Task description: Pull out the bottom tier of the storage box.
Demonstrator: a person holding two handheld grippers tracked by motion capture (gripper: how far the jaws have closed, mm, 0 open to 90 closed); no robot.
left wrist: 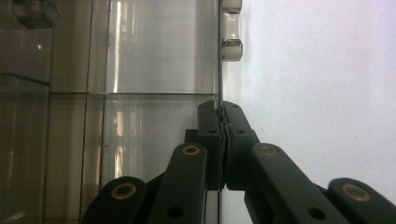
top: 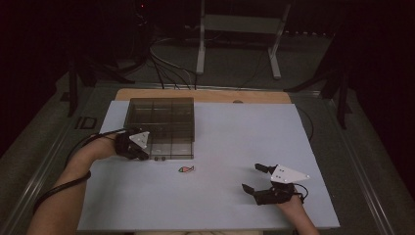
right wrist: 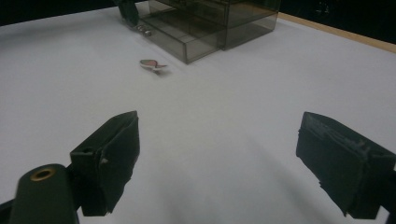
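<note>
The left gripper (left wrist: 223, 140), at mid-left of the high view, is clamping its jaws on the front edge of the smoky compartment box (top: 161, 117); any lifting should probably be slow and straight. The right gripper (top: 258, 177) is resting at lower right, jaws spread, empty. A small fish-shaped piece (top: 186, 169) is lying near centre.
</note>
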